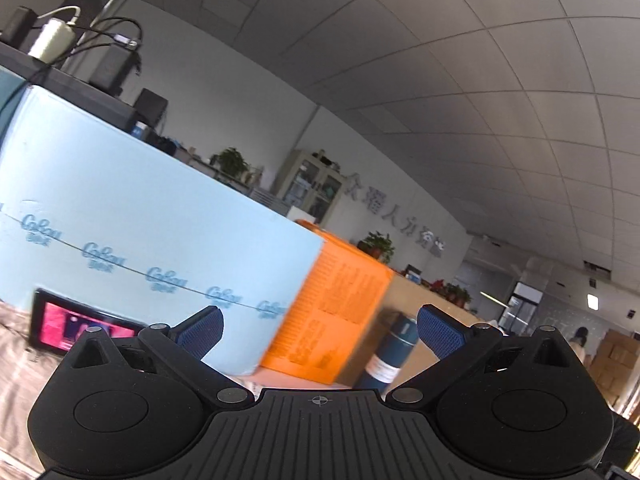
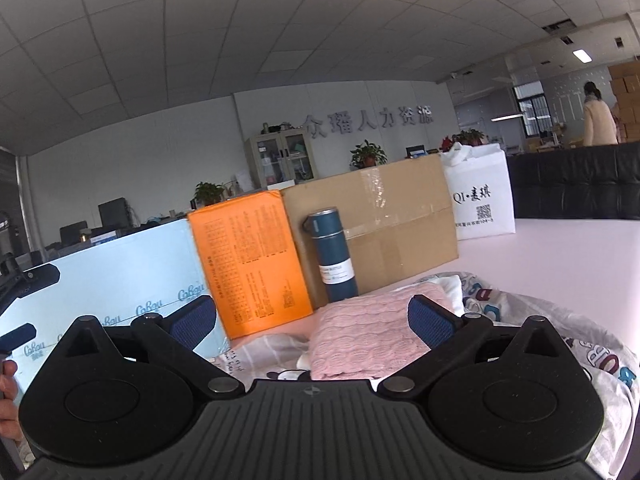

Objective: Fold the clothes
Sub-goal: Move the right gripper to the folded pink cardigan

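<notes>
Office bench (image 2: 560,248): pink knit (image 2: 360,336) folded on clothes pile (image 2: 532,320); my left hand-held gripper (image 1: 320,332) and right hand-held gripper (image 2: 312,320) both wide, empty; more folding probably left.

A pale blue foam board (image 2: 120,276) printed with repeated logos stands along the left of the pink table (image 2: 560,256), and an orange box (image 2: 248,264) covered in small print stands just beside it. Next comes a taped cardboard box (image 2: 384,224), with a dark teal flask (image 2: 332,252) upright in front of it. A white printed bag (image 2: 480,196) stands to the right of the cardboard box. A small screen (image 1: 76,324) glowing pink leans at the foot of the board. Behind are potted plants (image 2: 368,154), a glass-door cabinet (image 2: 280,156), wall lettering (image 2: 368,118), and a person in the distance (image 2: 598,116) near stacked cartons (image 2: 626,96)
</notes>
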`<state>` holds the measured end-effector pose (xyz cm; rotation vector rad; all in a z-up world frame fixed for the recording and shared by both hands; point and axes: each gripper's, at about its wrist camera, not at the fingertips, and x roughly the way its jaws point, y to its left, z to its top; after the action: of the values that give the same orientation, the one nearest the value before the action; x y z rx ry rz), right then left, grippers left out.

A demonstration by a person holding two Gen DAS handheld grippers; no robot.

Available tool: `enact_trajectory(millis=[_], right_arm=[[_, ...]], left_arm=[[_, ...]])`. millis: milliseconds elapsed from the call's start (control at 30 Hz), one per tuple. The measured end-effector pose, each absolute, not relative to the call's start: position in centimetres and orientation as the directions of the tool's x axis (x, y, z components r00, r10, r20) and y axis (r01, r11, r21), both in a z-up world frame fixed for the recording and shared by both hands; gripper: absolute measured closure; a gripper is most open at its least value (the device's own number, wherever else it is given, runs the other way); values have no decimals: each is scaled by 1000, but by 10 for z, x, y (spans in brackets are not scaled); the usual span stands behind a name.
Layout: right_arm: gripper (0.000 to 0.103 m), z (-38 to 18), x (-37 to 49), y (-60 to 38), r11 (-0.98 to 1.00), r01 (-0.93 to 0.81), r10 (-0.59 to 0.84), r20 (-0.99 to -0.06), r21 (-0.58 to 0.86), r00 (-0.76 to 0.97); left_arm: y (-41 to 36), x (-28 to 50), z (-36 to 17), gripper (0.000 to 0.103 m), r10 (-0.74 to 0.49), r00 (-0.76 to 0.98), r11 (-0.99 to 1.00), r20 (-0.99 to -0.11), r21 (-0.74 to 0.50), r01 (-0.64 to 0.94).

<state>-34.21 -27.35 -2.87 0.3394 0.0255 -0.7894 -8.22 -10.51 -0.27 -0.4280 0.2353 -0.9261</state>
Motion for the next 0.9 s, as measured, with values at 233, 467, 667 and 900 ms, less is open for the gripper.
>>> enact_trajectory(millis=[233, 467, 667, 900], right_arm=[[0, -47, -354, -311, 596, 734, -720, -188, 325, 668], [0, -84, -360, -353, 507, 790, -762, -249, 344, 598], [7, -111, -356, -386, 447, 836, -772, -335, 319, 540], [23, -123, -315, -414, 491, 831, -740, -378, 261, 556]], left_arm=[[-169, -94, 2, 0, -864, 503, 463, -5, -399, 791], [-216, -99, -45, 0, -891, 428, 452, -152, -382, 806], [-268, -86, -72, 0, -851, 438, 515, -292, -292, 806], [-292, -70, -118, 19, -842, 384, 506, -379, -310, 805]])
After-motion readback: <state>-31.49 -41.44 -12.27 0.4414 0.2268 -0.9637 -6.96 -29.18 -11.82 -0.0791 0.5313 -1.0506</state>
